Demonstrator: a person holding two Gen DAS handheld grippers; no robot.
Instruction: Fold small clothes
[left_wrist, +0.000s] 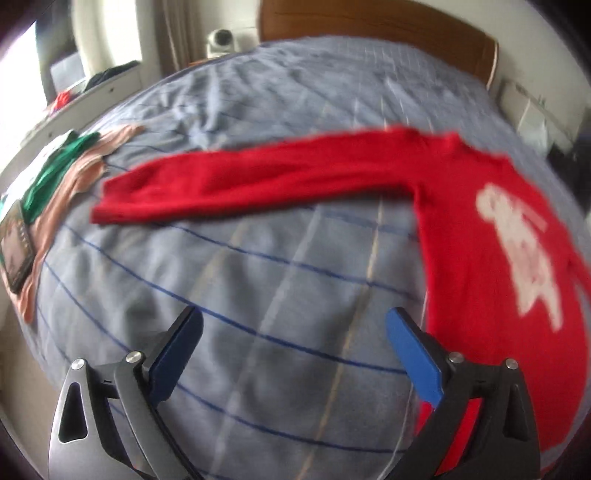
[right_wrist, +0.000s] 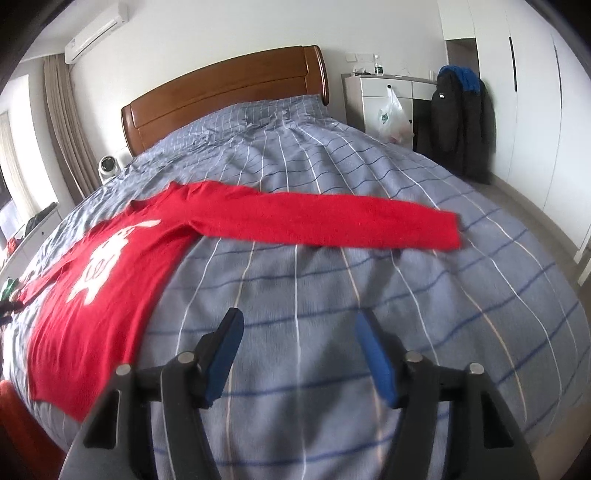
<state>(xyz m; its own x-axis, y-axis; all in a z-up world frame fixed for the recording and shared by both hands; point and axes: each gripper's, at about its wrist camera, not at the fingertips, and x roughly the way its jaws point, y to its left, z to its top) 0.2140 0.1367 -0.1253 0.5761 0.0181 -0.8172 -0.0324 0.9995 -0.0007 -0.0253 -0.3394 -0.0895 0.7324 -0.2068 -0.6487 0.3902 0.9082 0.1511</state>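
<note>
A home bedroom: bed (right_wrist: 332, 177) with wooden headboard (right_wrist: 229, 92), wardrobe (right_wrist: 535, 92), curtains (right_wrist: 62, 122).

We see our right gripper (right_wrist: 299, 332) held over the blue checked bedspread (right_wrist: 332, 295), its blue-padded jaws apart with nothing between them. To the left lies a red sweater (right_wrist: 110, 280) spread flat, white print up, one sleeve (right_wrist: 325, 221) stretched out to the right. At the far end stands a wooden headboard (right_wrist: 221, 92); a dark jacket (right_wrist: 461, 122) hangs far right.
</note>
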